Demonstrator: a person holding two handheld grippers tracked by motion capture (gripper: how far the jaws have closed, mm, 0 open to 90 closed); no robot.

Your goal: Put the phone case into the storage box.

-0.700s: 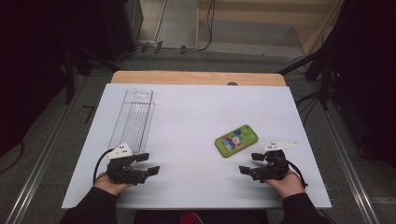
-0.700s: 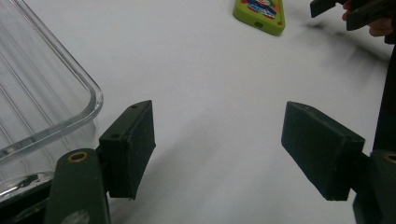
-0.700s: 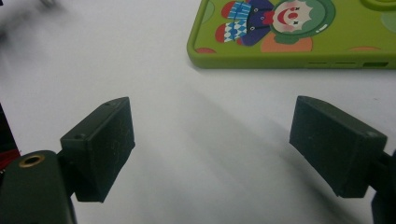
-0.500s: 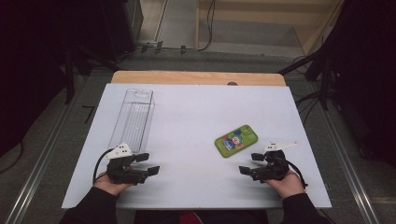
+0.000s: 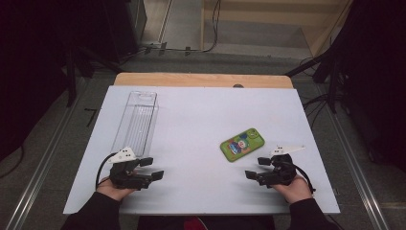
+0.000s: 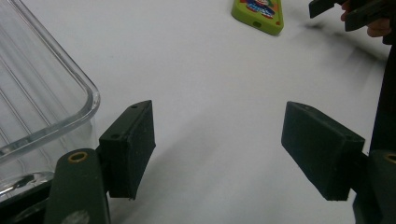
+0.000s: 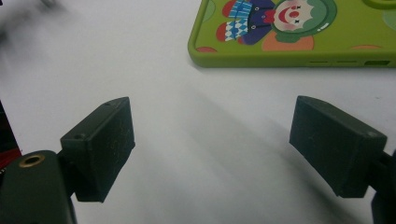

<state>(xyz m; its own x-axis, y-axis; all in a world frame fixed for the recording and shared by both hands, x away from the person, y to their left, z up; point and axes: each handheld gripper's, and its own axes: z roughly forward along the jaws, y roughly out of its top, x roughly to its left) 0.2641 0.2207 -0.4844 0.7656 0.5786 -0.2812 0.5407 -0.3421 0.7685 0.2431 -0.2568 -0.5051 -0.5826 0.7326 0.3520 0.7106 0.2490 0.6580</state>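
On the near edge of the white tabletop [image 5: 201,120] both my hands rest, one gripper each. Left gripper [image 5: 149,168] sits low at the near left, jaws spread, nothing between them, just bare tabletop. Right gripper [image 5: 256,167] sits at the near right, jaws spread too, nothing between them. Both point inward, toward each other across the middle.

Green phone [image 5: 242,144] lies flat on the tabletop, cartoon clown print up, just beyond and a bit left of my right gripper, not touching it. In the right gripper view the phone [image 7: 299,32] lies crosswise ahead of the jaws, its near long edge clear of both pads, white surface in between. In the left gripper view the phone [image 6: 259,14] is far off at the top, with the right gripper [image 6: 348,11] beside it at the top right corner.

Clear tray [image 5: 136,122] stands on the left side of the tabletop, long axis running away from me, its near end just beyond my left gripper. In the left gripper view the tray's rounded corner [image 6: 56,112] is right next to the left-hand pad; cannot tell if they touch. Tray looks empty. Tray and phone are well apart.

Far edge of the tabletop shows a wooden strip [image 5: 201,79]. Cables trail from both grippers.
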